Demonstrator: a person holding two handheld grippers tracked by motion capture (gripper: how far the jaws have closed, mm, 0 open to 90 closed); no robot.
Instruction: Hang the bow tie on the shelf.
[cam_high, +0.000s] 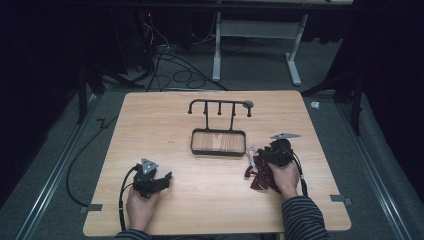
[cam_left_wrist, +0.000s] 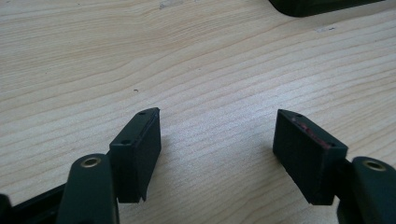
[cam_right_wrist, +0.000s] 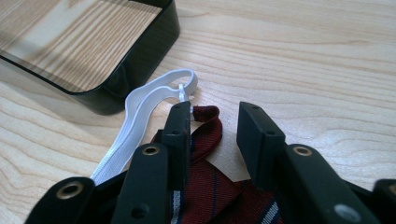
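A dark red striped tie lies on the wooden table at the right, with a white elastic band running from its neck end toward the stand. My right gripper hovers low over that end. In the right gripper view its jaws stand apart over the tie; the left fingertip is beside the rolled red end, just behind the elastic band, and the pads do not press on the cloth. My left gripper rests at the front left, open over bare wood.
A black stand has a shallow tray base and a bar of hooks at the table's middle back. The tray's wall is close ahead of the right jaws. Cables trail from both grippers.
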